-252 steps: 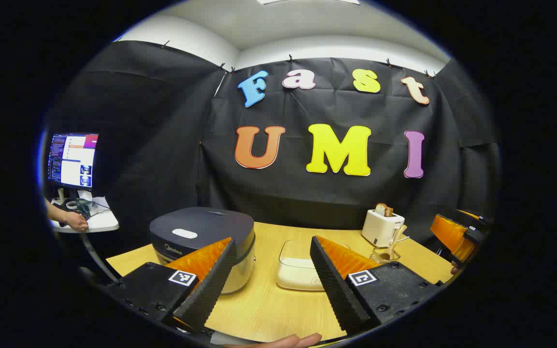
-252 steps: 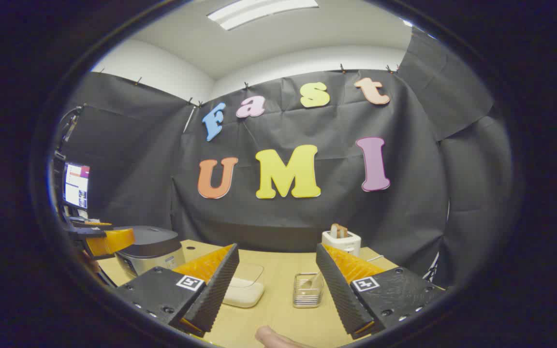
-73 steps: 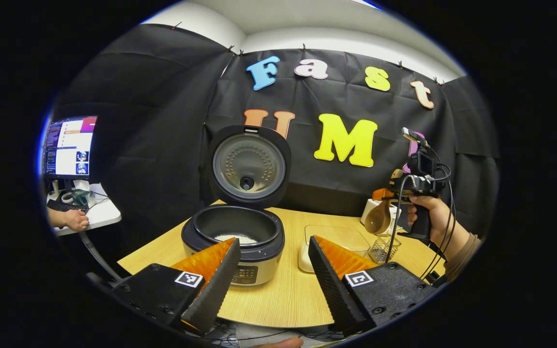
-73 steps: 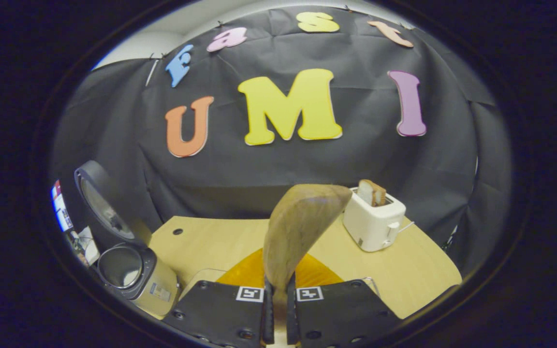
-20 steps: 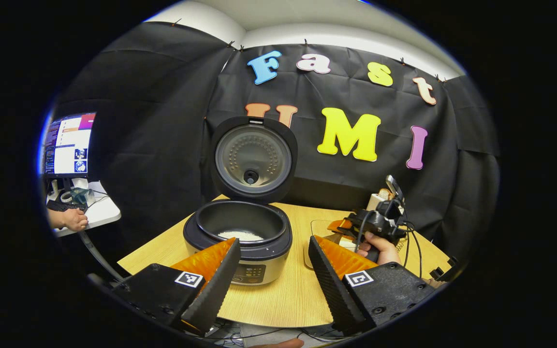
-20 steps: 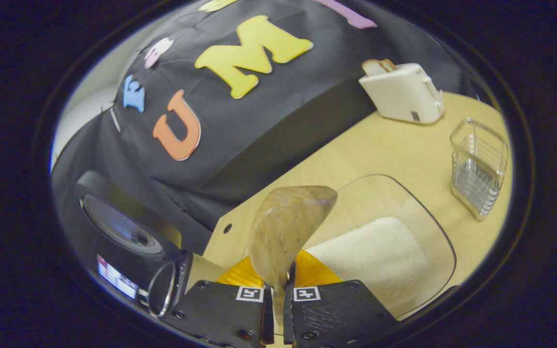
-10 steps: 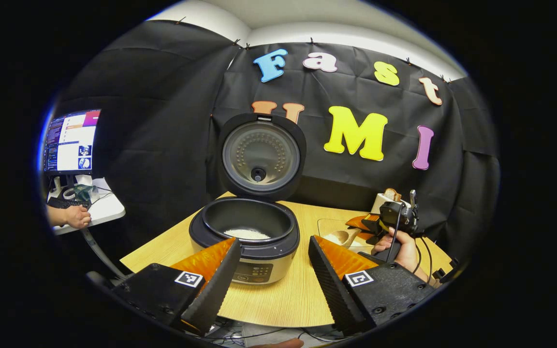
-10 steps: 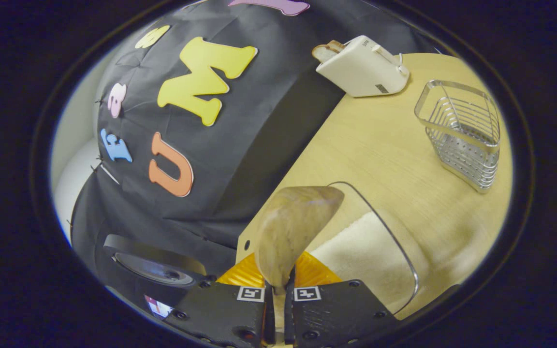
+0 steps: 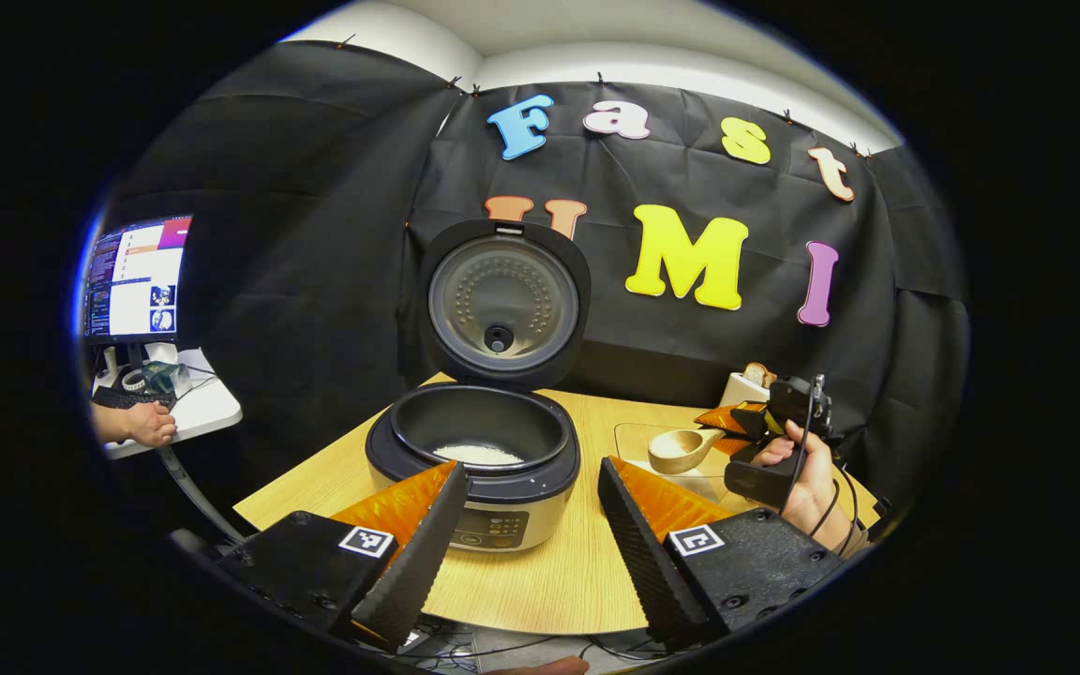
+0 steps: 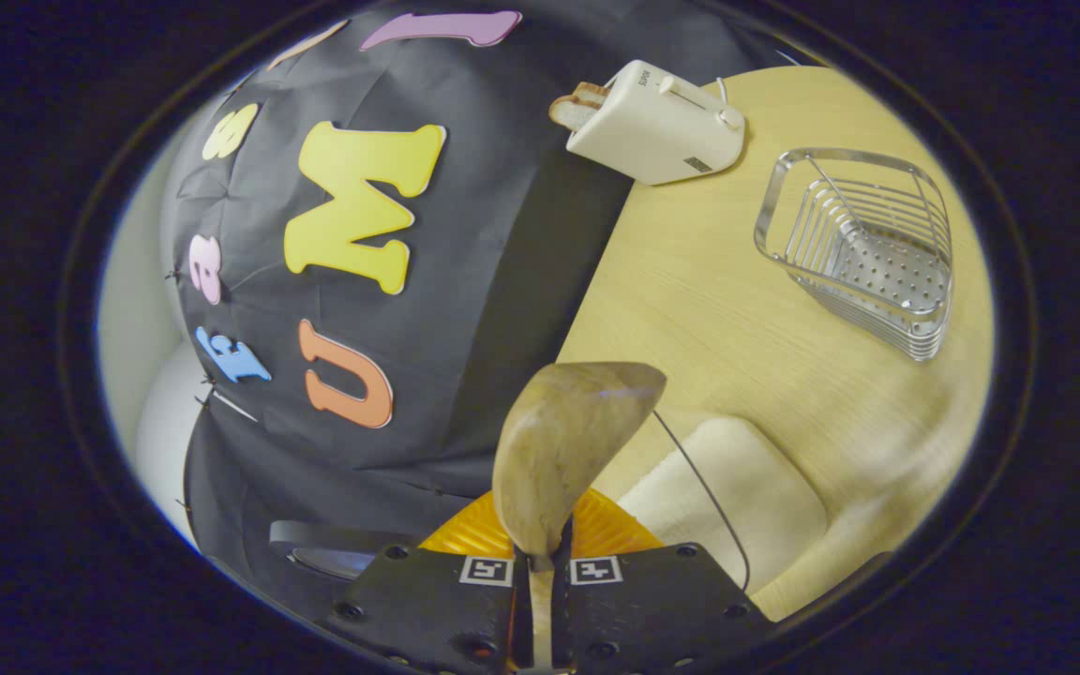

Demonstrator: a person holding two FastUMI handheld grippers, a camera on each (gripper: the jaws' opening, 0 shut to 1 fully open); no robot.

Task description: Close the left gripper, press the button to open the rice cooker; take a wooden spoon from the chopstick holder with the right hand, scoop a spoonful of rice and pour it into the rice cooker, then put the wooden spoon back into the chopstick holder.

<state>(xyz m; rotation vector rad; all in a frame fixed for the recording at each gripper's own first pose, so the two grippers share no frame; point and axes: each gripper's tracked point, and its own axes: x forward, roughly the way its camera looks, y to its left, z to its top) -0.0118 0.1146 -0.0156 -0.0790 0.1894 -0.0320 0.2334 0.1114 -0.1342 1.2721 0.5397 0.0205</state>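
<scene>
A: In the left gripper view, how far along are we?

B: The rice cooker (image 9: 474, 459) stands on the surface (image 9: 549, 581) with its lid (image 9: 502, 302) up, so the button step looks done. The left tool (image 9: 526, 539) hangs in front of it, jaws apart and empty. Some rice (image 9: 477, 454) lies in the pot. Farther right, the right tool (image 9: 737, 424) holds the wooden spoon (image 9: 681, 450) over the clear rice tray (image 9: 638, 441).

A: And the right gripper view?

B: The right tool (image 10: 540, 600) is clamped together on the wooden spoon (image 10: 563, 450) handle, bowl tilted above the rice tray (image 10: 737, 497). The chopstick holder (image 10: 863, 248) sits beside the toaster (image 10: 657, 122). I judge scooping is underway; pouring and returning the spoon remain.
</scene>
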